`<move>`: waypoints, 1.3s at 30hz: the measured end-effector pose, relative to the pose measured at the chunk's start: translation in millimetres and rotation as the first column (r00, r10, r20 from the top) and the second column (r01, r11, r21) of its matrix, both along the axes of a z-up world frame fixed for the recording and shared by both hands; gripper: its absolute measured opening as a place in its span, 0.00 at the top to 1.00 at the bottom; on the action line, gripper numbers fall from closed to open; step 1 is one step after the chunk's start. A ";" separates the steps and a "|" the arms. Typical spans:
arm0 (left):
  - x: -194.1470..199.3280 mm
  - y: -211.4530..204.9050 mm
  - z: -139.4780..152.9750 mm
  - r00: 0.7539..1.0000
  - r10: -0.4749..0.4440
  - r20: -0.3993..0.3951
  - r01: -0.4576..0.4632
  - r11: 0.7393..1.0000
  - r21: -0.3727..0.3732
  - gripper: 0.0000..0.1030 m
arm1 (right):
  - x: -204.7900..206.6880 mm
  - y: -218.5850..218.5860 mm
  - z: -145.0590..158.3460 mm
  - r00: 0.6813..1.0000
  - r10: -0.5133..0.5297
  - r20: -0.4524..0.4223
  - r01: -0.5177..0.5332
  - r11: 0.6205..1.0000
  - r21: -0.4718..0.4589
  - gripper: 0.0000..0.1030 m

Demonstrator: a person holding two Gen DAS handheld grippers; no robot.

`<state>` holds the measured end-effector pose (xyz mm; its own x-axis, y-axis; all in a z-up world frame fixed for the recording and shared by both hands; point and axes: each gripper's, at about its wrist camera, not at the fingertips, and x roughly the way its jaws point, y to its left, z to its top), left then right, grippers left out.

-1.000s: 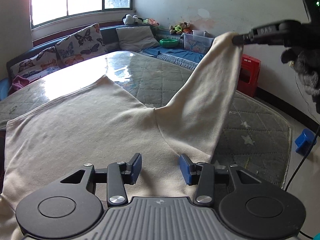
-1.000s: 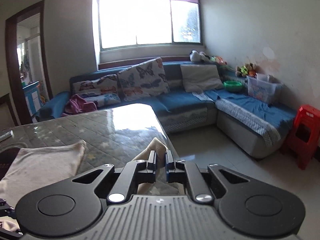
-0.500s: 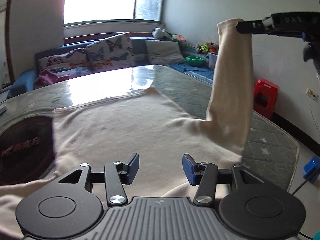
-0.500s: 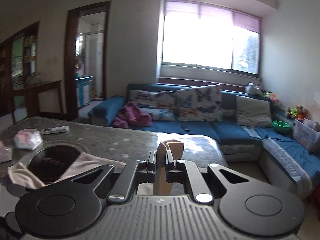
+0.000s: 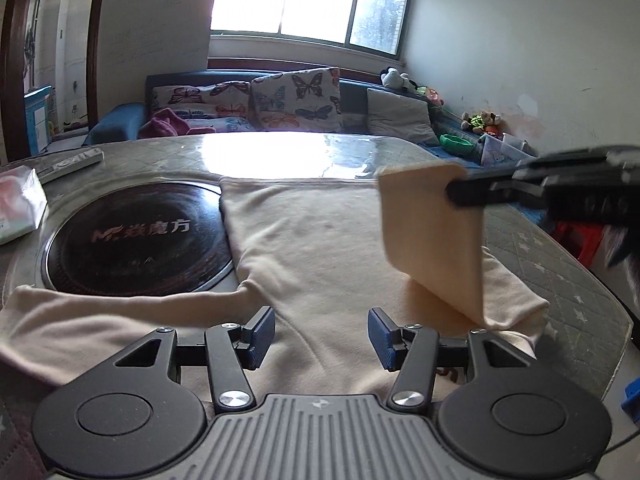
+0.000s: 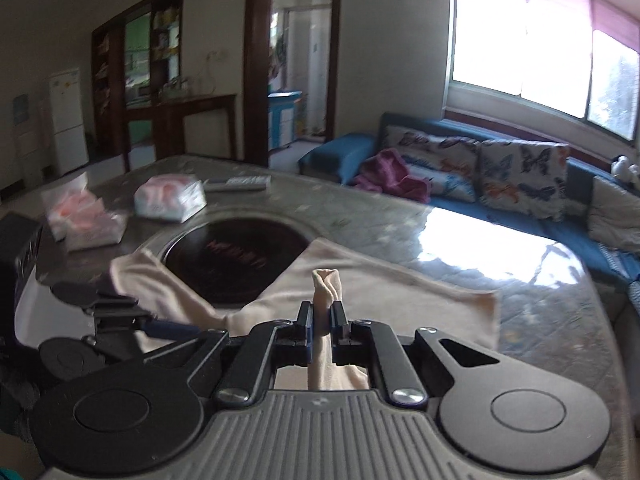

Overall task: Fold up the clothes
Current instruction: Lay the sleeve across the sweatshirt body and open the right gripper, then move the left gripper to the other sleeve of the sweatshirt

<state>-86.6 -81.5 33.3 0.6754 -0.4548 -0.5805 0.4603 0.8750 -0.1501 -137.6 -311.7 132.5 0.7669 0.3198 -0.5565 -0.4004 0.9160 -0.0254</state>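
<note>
Cream long-sleeved garment (image 5: 320,248) — laid flat across the quilted tabletop (image 5: 560,280), body spread out toward the window end, one sleeve trailing to the left past the round dark inset hob (image 5: 136,244).

Right gripper (image 6: 322,322) — jaws pressed together on the cuff end of the other sleeve (image 5: 432,240); the cloth bunches up between the pads and pokes above them. In the left wrist view that sleeve is lifted off the tabletop and doubled back over the garment's body, hanging in a slanted fold from the pinch.

Left gripper (image 5: 322,338) — jaws apart and just lately widening, nothing between the blue pads (image 5: 262,332); it hovers low over the near edge of the garment.

Other items on the tabletop: two clear plastic packets with pink contents (image 6: 170,200), a grey remote control (image 6: 240,183), both beyond the hob and well apart from the garment.

Background — blue corner sofa (image 6: 460,200) with butterfly-print cushions (image 5: 296,96), a red stool (image 5: 584,240) at the tabletop's right side.
</note>
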 end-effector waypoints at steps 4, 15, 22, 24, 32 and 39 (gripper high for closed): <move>-0.2 2.4 -2.2 1.000 0.008 -0.007 -0.008 1.000 0.001 0.46 | 1.4 16.2 -19.1 0.996 0.060 -0.064 -0.061 0.998 -0.004 0.89; -2.1 -1.8 2.9 1.000 -0.003 0.030 0.003 1.000 0.002 0.48 | -17.0 -22.1 -26.9 0.995 -0.004 -0.101 -0.002 0.999 -0.050 0.81; 8.8 -21.5 1.2 0.998 -0.059 0.016 0.059 0.998 -0.004 0.53 | -23.1 -79.0 -60.7 0.966 -0.174 -0.192 0.167 0.985 -0.051 0.82; 12.7 -29.5 -1.7 0.997 -0.072 0.006 0.072 0.997 0.007 0.56 | -22.7 -87.9 -69.8 0.957 -0.195 -0.217 0.186 0.981 -0.058 0.82; 24.7 -41.2 -14.1 0.996 -0.080 -0.040 0.081 0.996 0.031 0.64 | -2.3 -91.8 -50.5 0.971 -0.182 -0.154 0.179 0.983 -0.034 0.82; 29.7 -41.9 -18.2 0.995 -0.077 -0.058 0.079 0.996 0.031 0.66 | 33.2 -87.5 -67.9 0.965 -0.187 -0.183 0.181 0.982 -0.046 0.82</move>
